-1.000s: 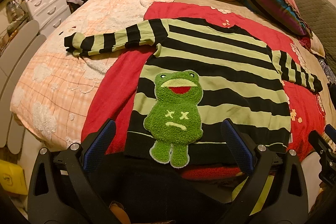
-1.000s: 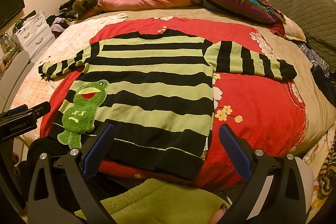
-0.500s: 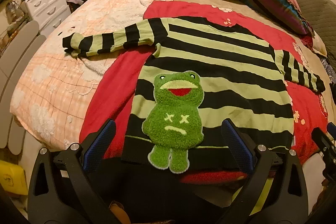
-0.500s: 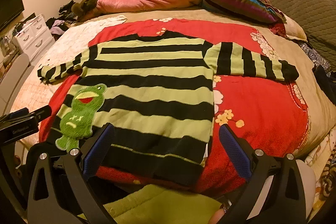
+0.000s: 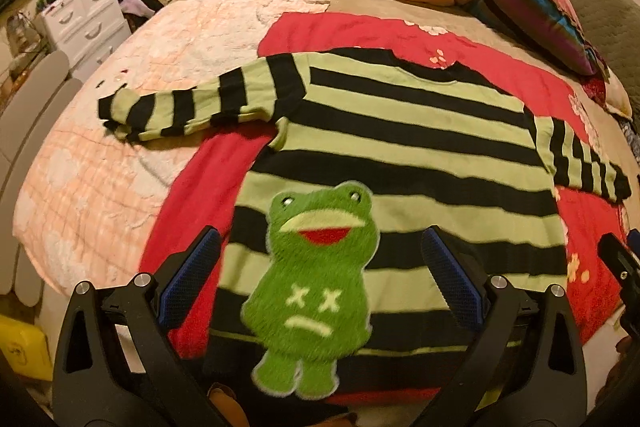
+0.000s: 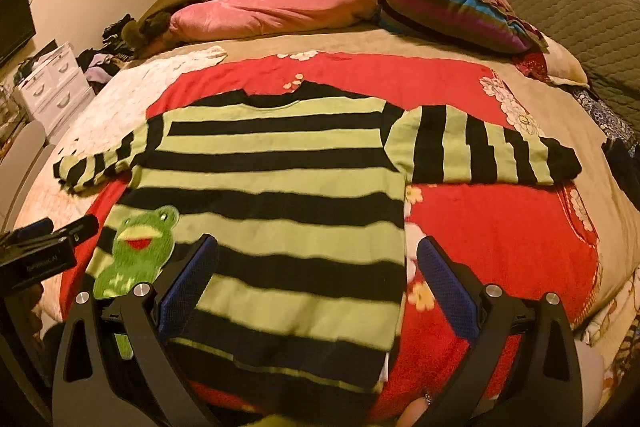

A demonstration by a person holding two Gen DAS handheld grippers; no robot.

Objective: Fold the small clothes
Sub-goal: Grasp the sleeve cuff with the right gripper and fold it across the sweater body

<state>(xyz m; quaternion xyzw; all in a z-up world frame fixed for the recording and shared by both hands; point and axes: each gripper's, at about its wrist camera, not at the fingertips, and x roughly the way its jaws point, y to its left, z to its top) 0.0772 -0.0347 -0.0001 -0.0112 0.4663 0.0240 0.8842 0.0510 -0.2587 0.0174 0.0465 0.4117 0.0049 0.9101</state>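
On bed (image 5: 100, 187): striped sweater (image 5: 400, 155) flat (hem hidden); both hand-held grippers wide, empty.

No readable text; only blurred white lettering on the left gripper (image 6: 38, 261).

Warm dim light, motion blur, fisheye-warped edges.
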